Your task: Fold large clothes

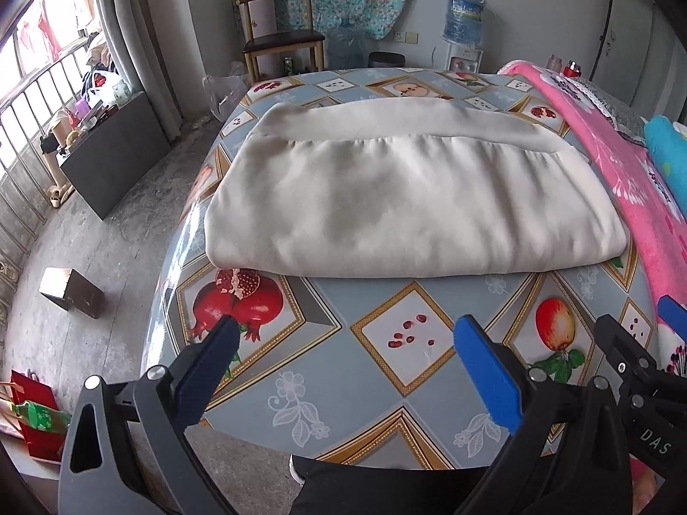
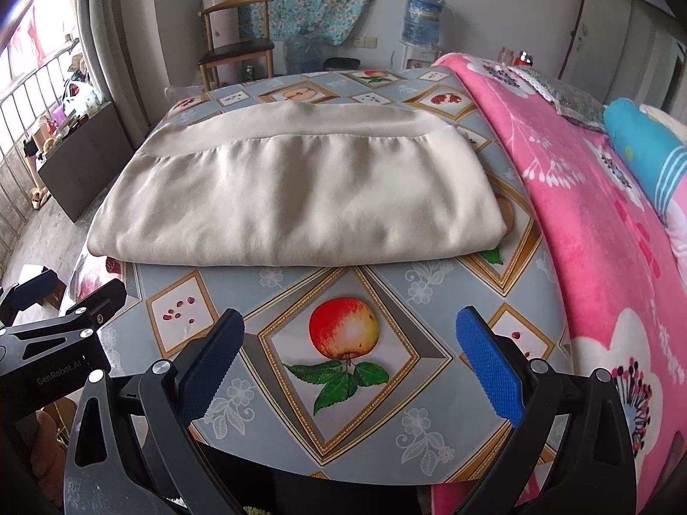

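1. Between your left gripper's point(image 1: 343, 339) fingers nothing is held: the jaws stand wide, over bare tablecloth point(image 1: 386, 390) near the table's front edge, well short of the garment.
2. Your right gripper point(image 2: 350, 334) is the same, jaws spread wide and empty, hovering above the printed apple point(image 2: 343, 332) just beside the left one.
3. Ahead of both sits the garment point(image 1: 386, 197), cream-coloured, lying mid-table as a flat, roughly rectangular bundle. Its near edge is a rounded fold; a smooth band point(image 1: 386, 122) runs along its far side.
4. Judging by that shape, most of the folding looks done: no sleeve or loose flap shows, and the layers lie stacked with fairly even edges. What kind of garment it is cannot be told from here.
5. What may be left: one more fold to halve it, or just a smoothing of the shallow wrinkles on top. If you count this size as final, the piece is finished.
6. To your right a pink blanket point(image 2: 601, 231) covers that side of the table and lies just beside the garment's right edge; keep a further fold clear of it.
7. Beyond the table stand a chair point(image 1: 281, 38) and a water dispenser point(image 1: 463, 30), no concern to the work.
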### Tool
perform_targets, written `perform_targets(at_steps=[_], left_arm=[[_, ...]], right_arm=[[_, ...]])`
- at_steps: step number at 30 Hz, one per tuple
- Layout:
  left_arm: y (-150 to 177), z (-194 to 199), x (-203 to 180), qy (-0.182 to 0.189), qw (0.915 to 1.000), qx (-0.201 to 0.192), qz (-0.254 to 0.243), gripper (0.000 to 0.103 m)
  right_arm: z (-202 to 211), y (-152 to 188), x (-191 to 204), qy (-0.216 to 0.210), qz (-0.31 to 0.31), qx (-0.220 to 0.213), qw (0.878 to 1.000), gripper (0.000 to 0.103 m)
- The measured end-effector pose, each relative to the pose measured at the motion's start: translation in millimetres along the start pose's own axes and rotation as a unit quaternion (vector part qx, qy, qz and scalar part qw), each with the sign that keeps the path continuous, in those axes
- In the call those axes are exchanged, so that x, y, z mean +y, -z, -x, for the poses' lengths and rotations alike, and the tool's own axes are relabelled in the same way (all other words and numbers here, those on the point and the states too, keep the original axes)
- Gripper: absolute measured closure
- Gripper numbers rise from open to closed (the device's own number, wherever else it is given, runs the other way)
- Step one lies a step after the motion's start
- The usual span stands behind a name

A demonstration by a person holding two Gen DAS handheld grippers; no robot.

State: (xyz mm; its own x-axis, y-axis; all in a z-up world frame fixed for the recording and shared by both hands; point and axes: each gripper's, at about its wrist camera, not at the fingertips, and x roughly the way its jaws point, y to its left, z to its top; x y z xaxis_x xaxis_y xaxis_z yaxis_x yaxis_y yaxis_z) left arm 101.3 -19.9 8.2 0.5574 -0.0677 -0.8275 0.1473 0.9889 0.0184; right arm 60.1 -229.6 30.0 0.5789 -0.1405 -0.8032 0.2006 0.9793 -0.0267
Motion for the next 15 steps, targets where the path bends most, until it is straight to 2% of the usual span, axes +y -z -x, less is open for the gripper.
perform_targets(at_steps=[15], left_arm=[[0.0, -5.1, -0.3, 0.004, 1.0, 0.008, 0.003, 0.005]], right_arm=[[-1.8, -0.9, 0.7, 0.001, 0.002, 0.003, 1.0, 0.007]])
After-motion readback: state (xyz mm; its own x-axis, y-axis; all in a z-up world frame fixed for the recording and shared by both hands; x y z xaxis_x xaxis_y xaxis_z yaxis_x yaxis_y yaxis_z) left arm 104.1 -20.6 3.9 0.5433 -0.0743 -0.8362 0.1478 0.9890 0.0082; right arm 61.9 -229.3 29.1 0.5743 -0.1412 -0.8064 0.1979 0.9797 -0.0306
